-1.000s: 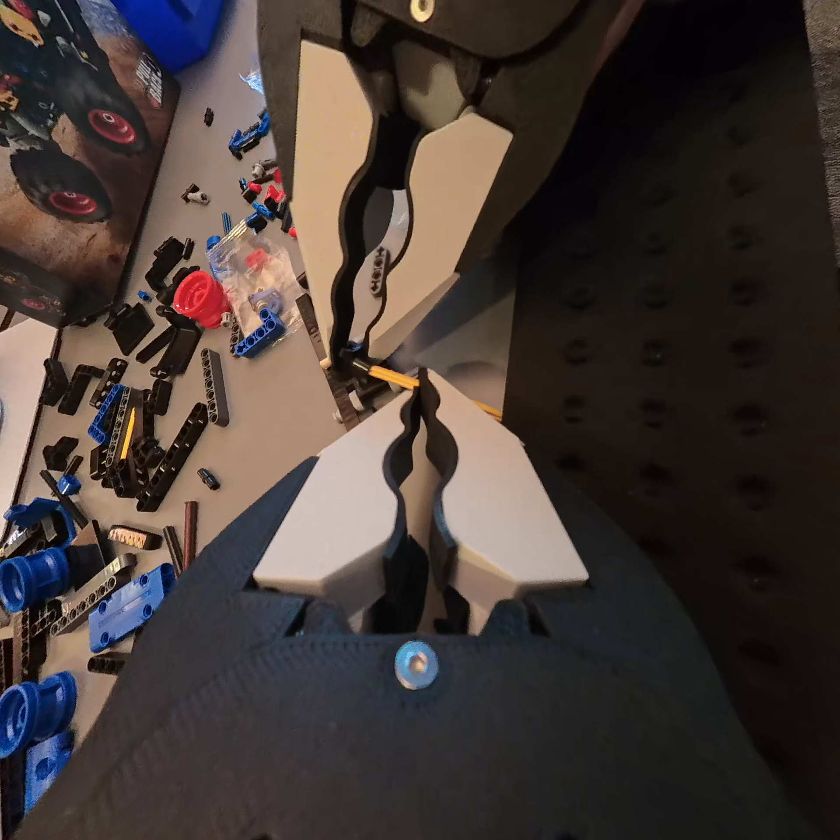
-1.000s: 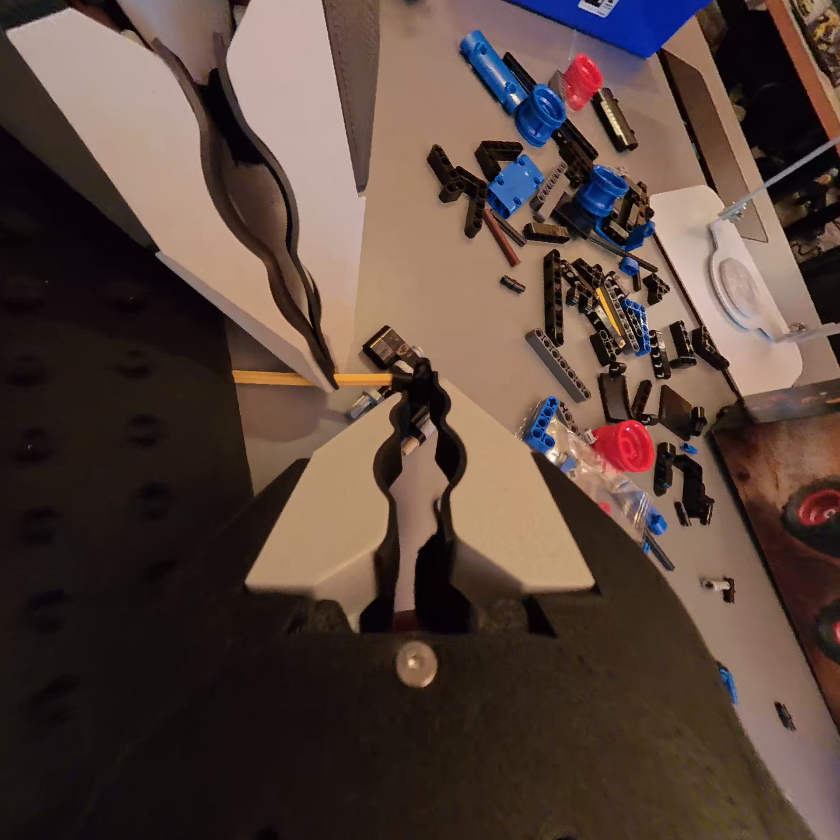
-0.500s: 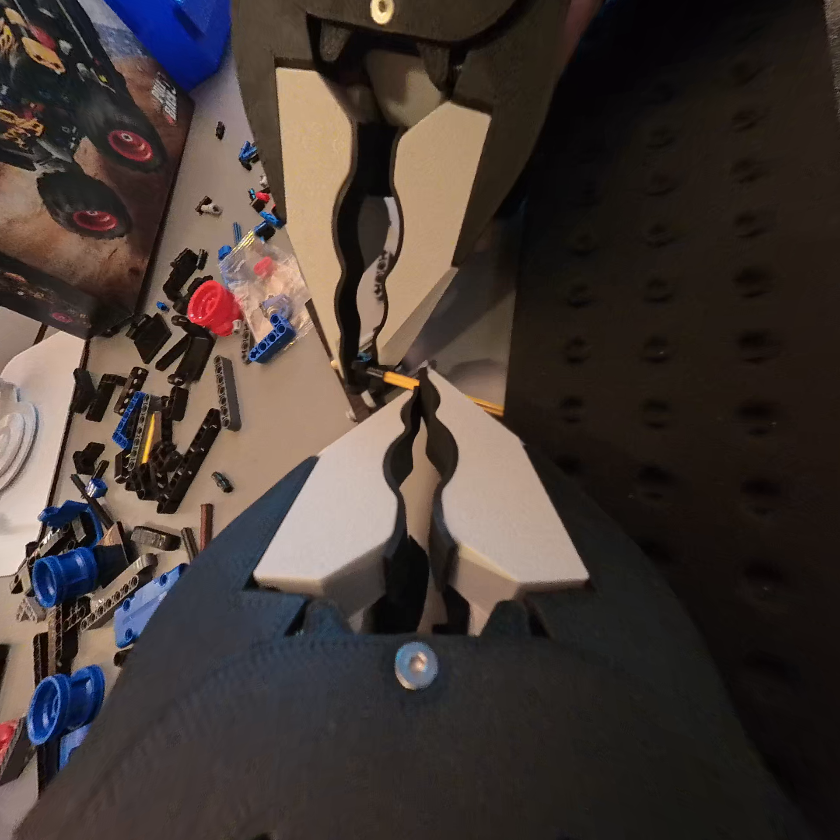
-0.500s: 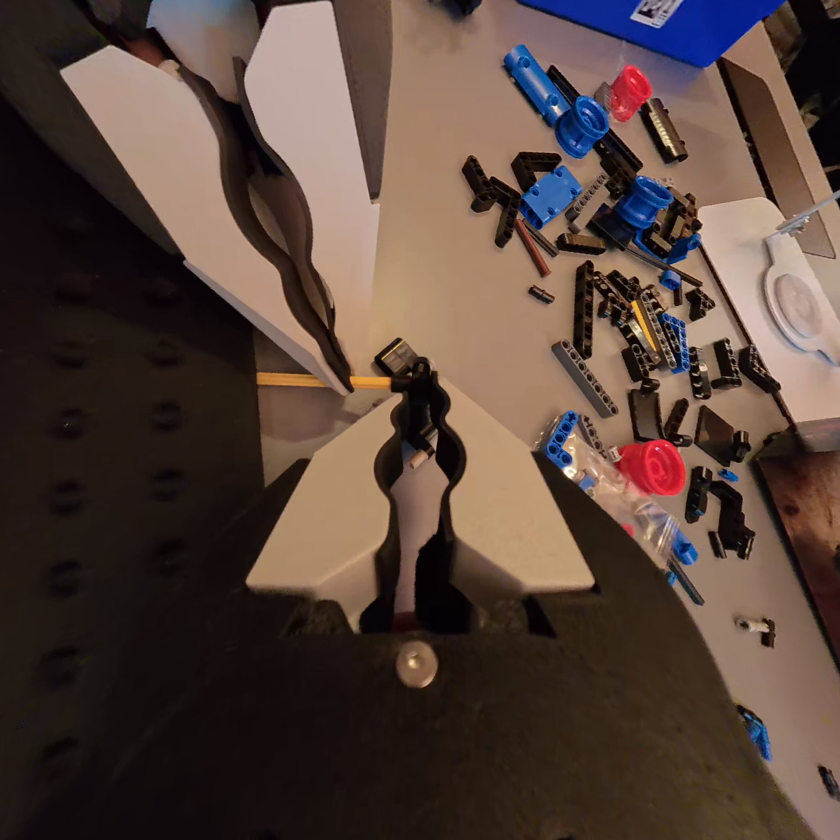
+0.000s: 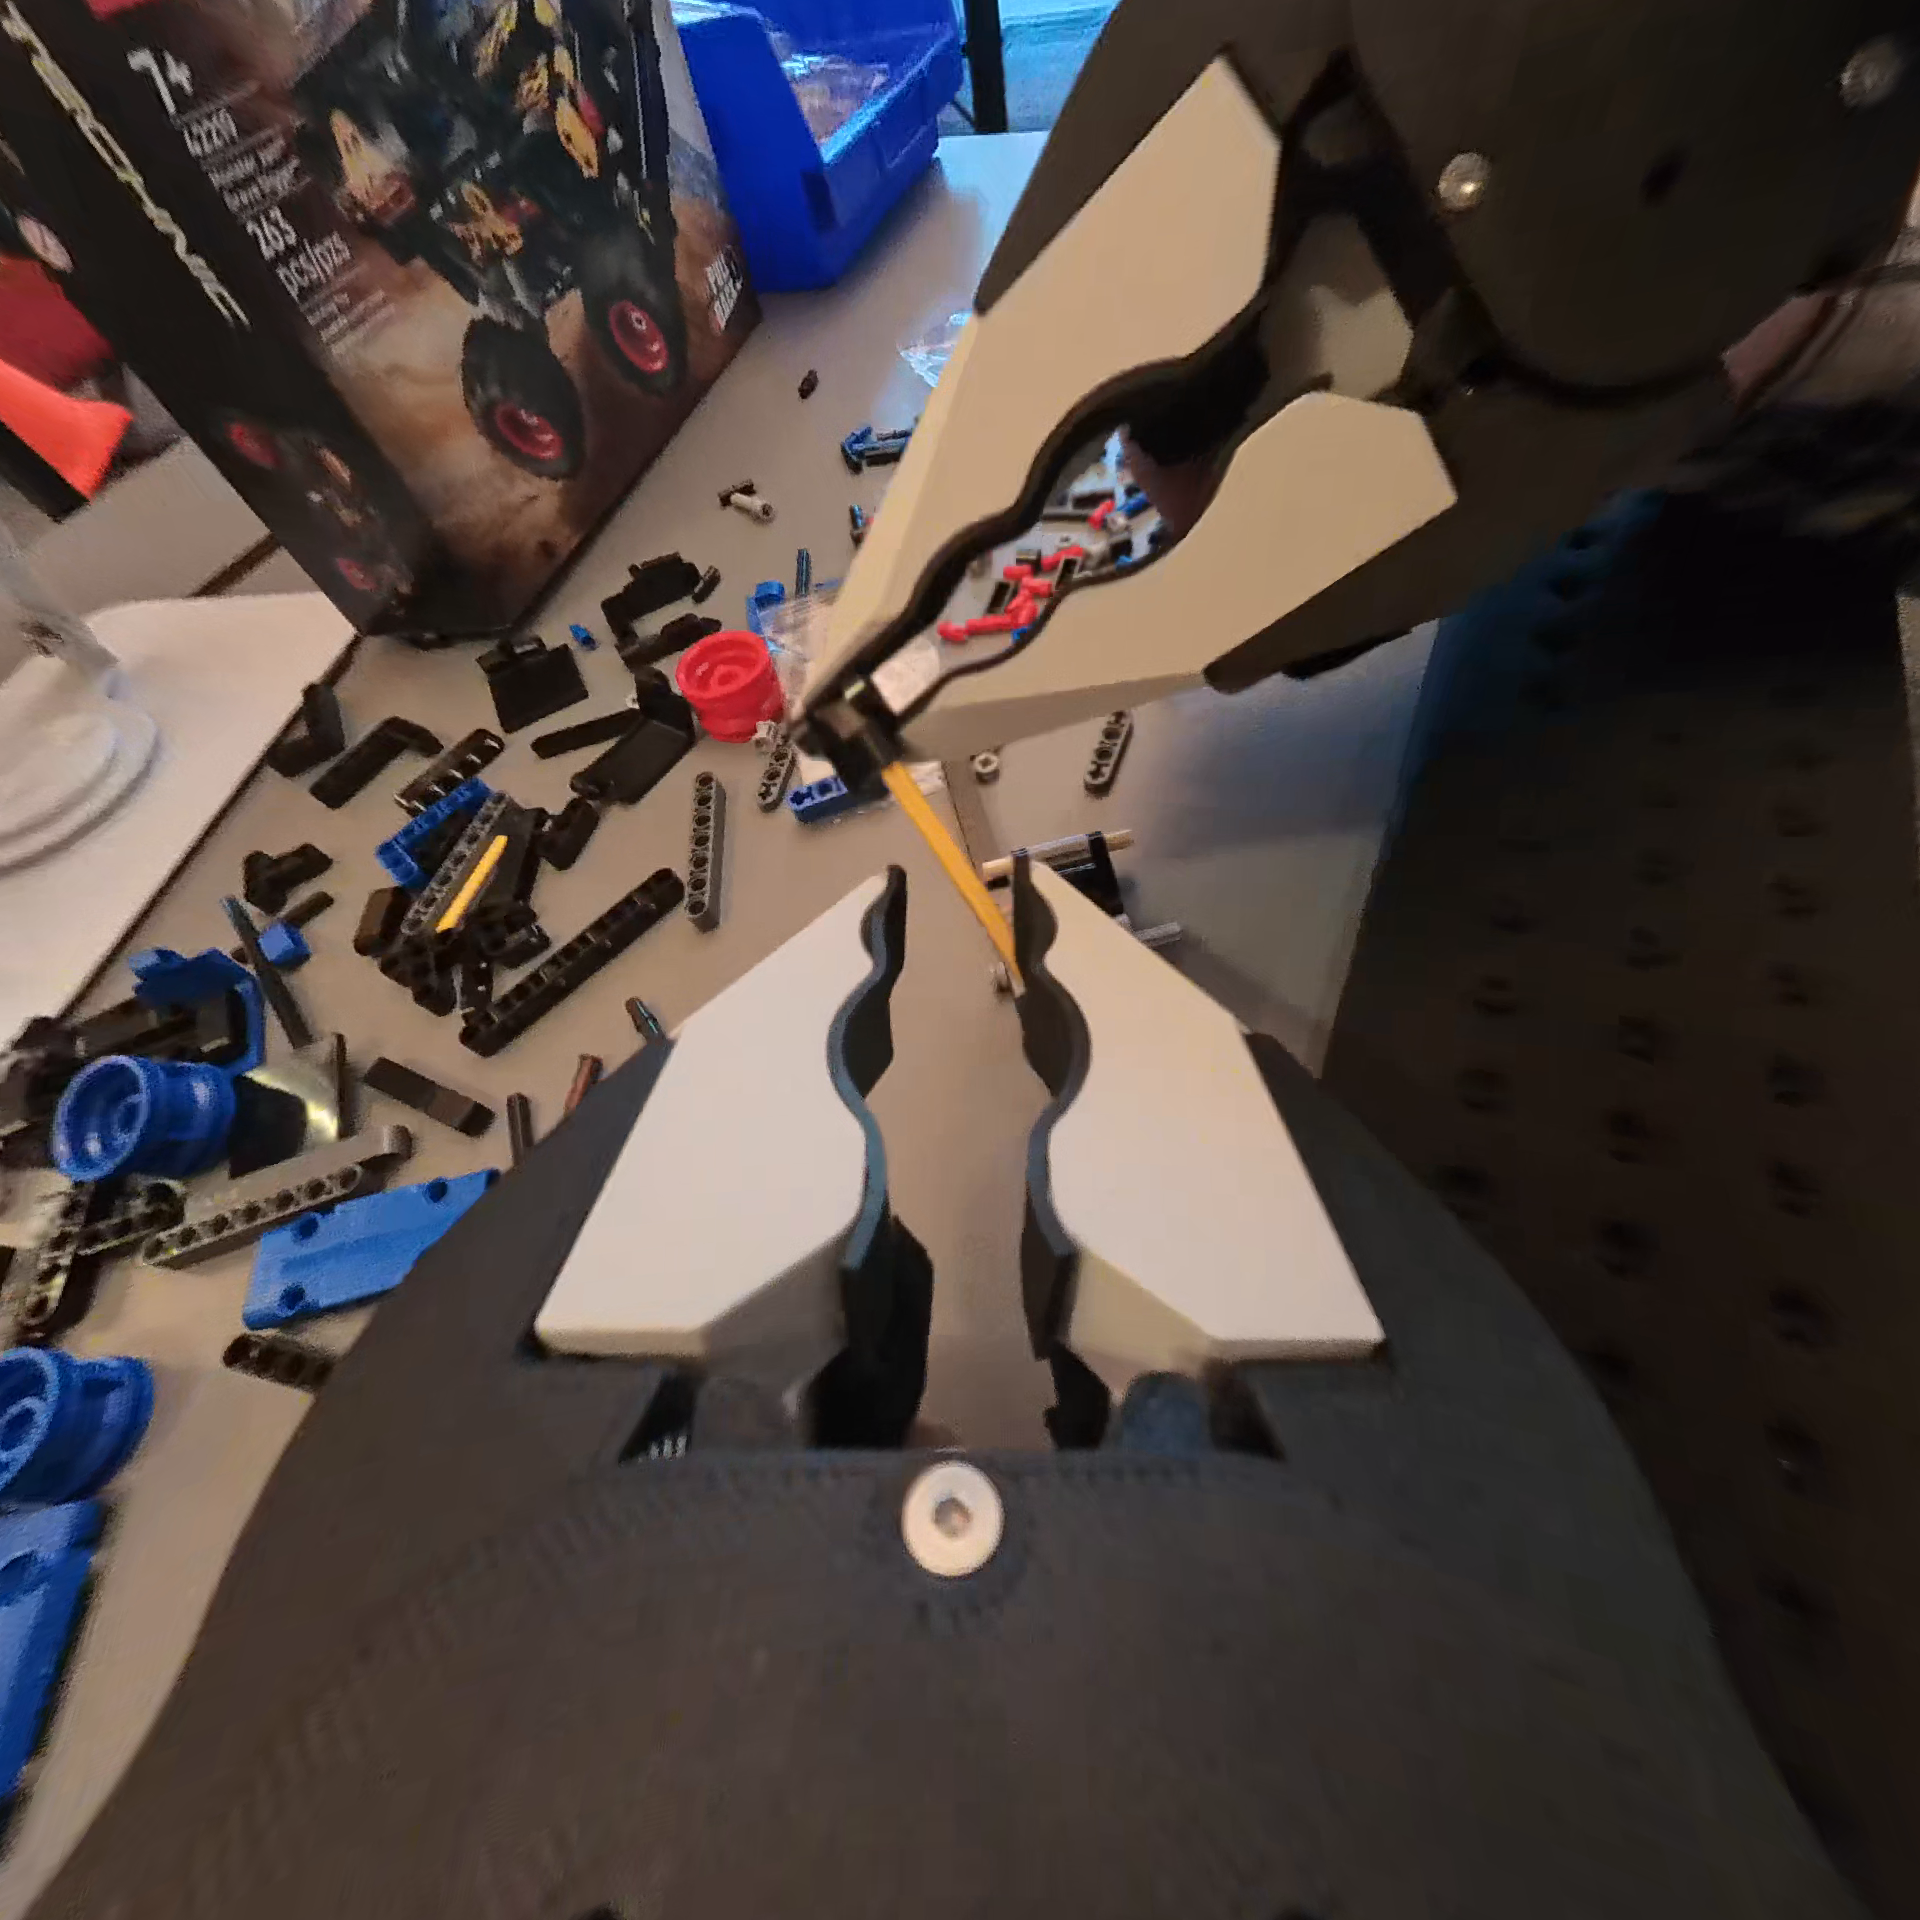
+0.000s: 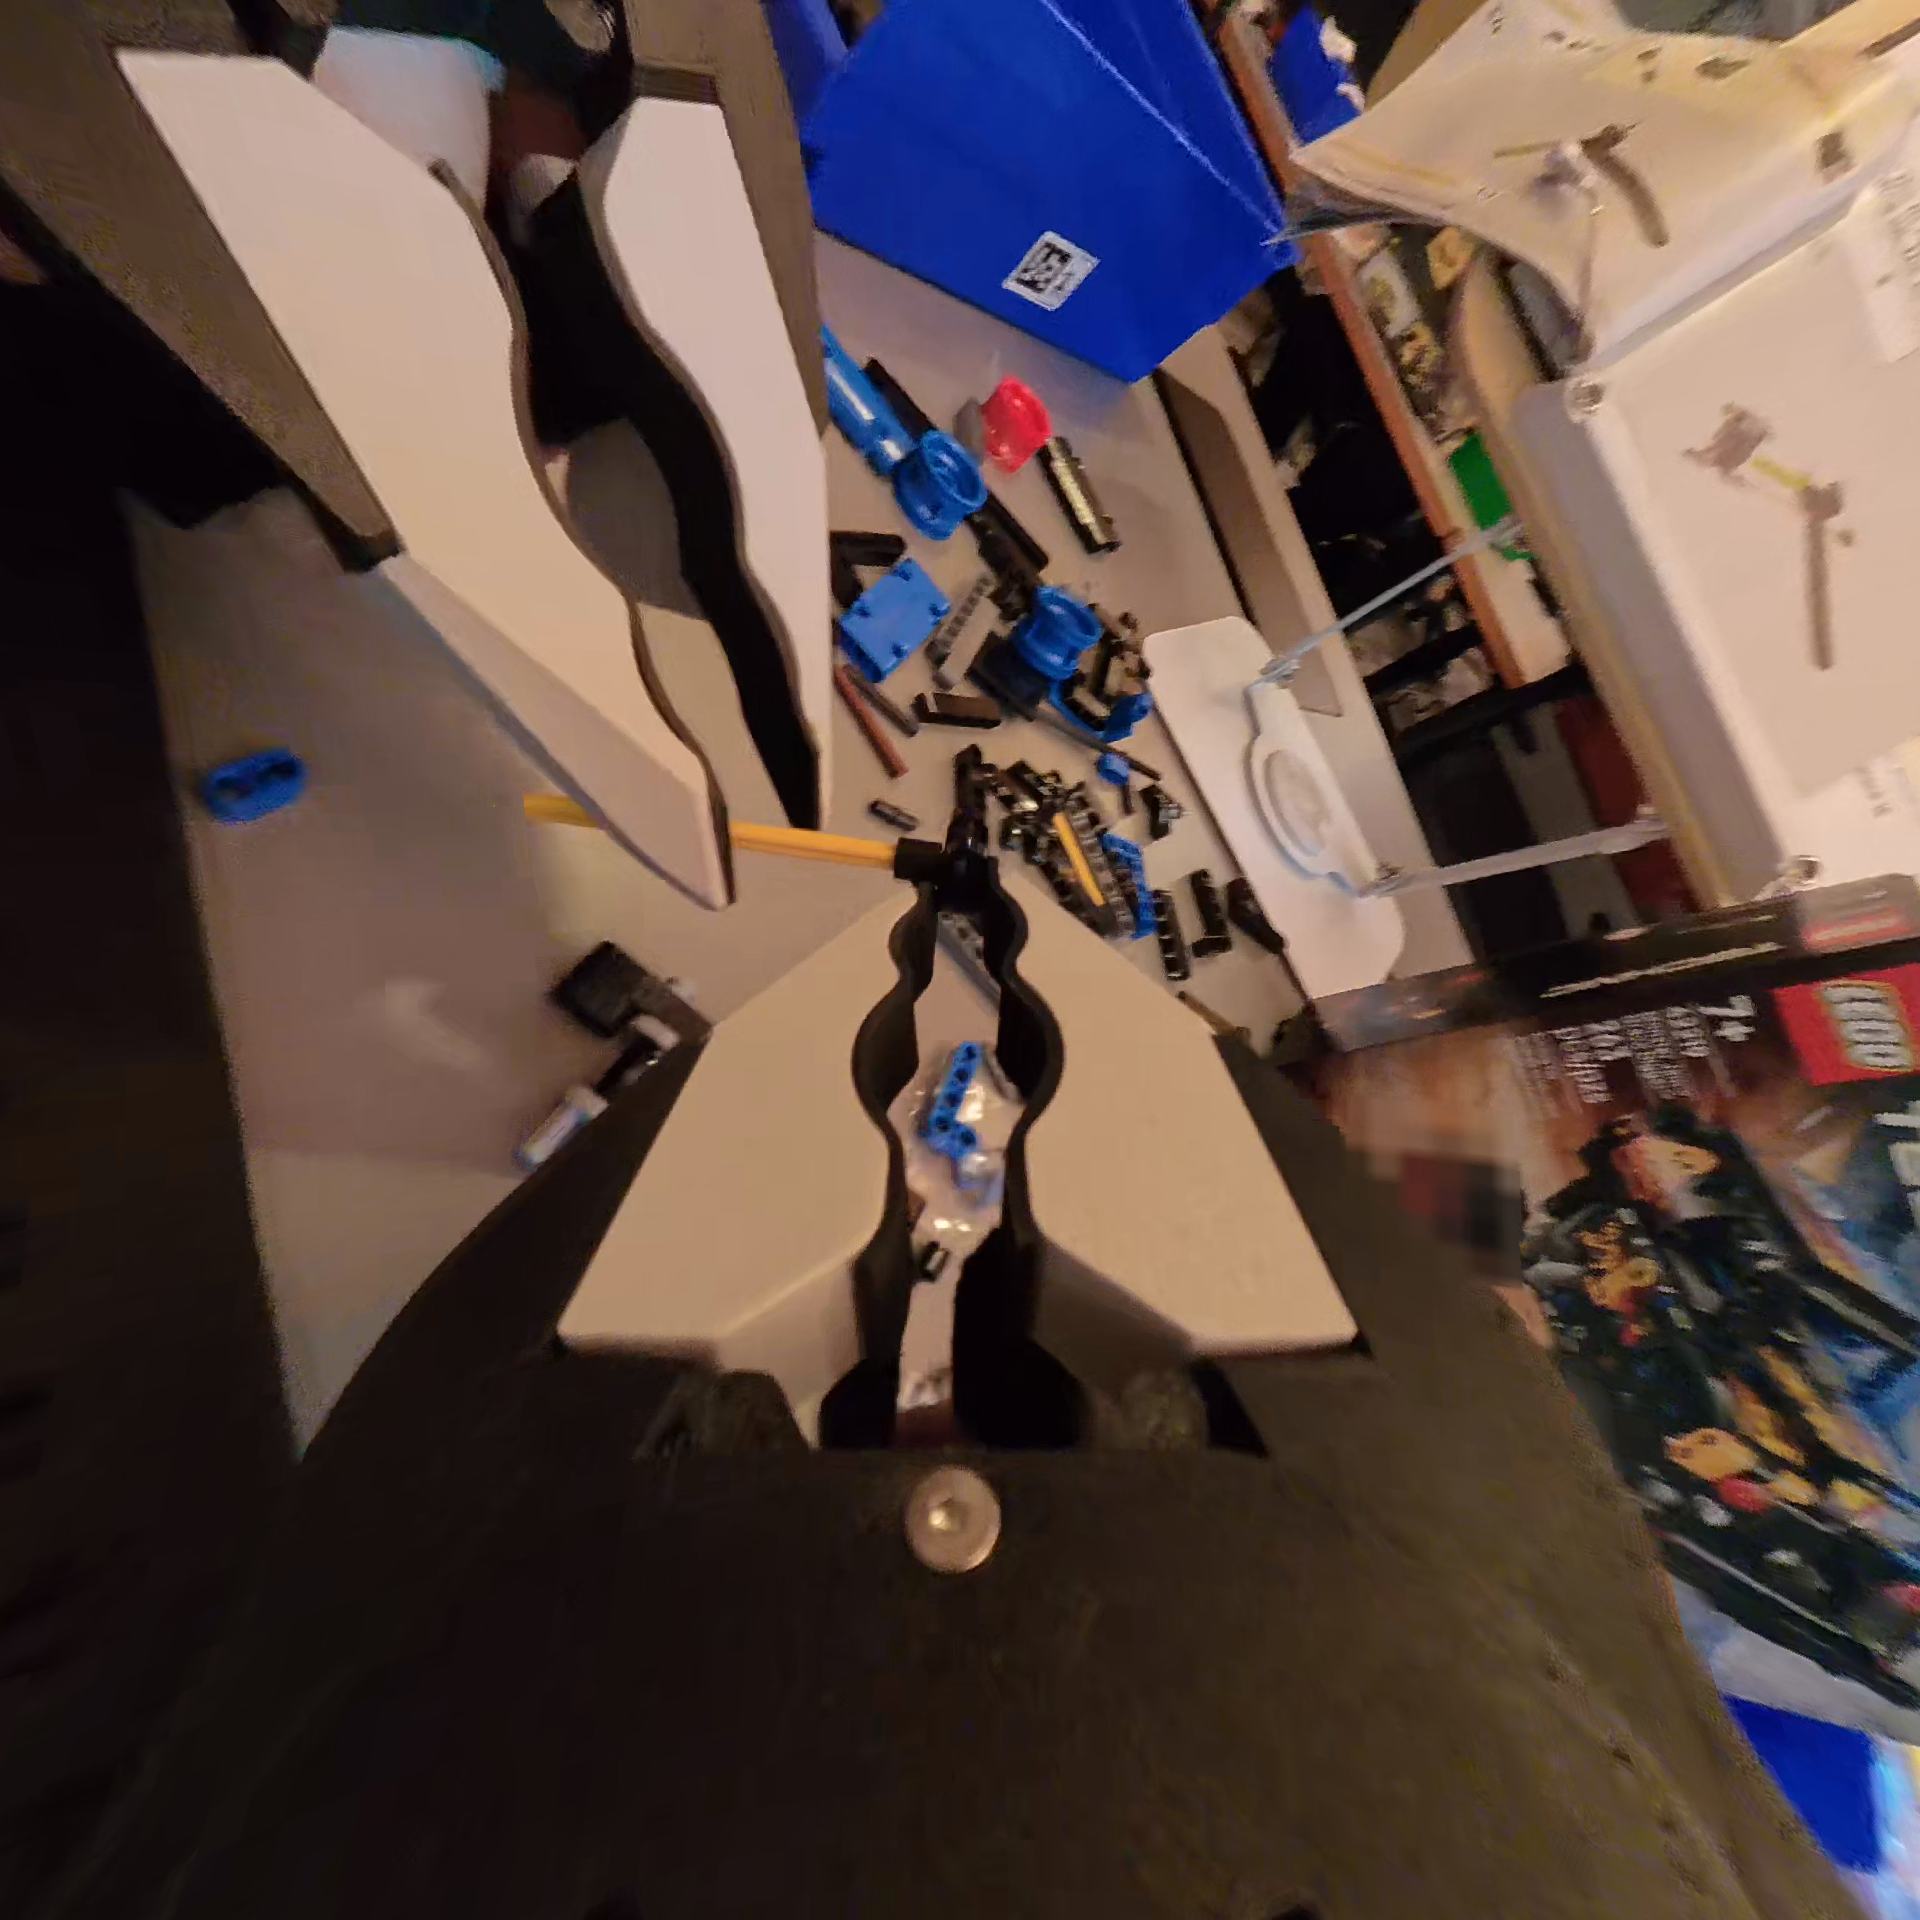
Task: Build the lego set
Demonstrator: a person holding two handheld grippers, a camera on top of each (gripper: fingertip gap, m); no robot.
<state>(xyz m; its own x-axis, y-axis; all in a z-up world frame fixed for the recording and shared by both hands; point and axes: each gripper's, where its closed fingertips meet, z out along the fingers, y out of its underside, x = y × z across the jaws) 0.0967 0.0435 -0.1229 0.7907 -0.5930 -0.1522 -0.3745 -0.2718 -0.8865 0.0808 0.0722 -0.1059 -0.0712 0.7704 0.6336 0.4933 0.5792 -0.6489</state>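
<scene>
The yellow axle (image 5: 951,871) sits just above the middle of the left wrist view, running down and to the right from a small black connector (image 5: 854,740) that is pinched at the tip of the right gripper (image 5: 831,717), whose jaws are closed on that piece. In the right wrist view the same axle (image 6: 810,840) points left from the connector at the tip of the closed right gripper (image 6: 956,868), crossing behind the white fingers of the other tool. The left gripper (image 5: 956,914) stands with a moderate gap between its jaws and clamps nothing; the free end of the axle lies against the inner edge of its right-hand finger, so the rod looks carried by the right tool alone, probably so that the left can take a fresh hold or fetch the next part. The axle and connector are held above the grey table (image 5: 1226,831), clear of the loose parts. Those parts are scattered to the left: black beams (image 5: 569,977), a red wheel hub (image 5: 727,686), blue hubs (image 5: 140,1117) and a blue panel (image 5: 353,1242). The set's box (image 5: 436,312) stands at upper left with a blue bin (image 5: 831,166) behind it. A dark dotted mat (image 5: 1642,1143) fills the right side. In the right wrist view, an instruction sheet in a clear stand (image 6: 1714,499) occupies the upper right.
</scene>
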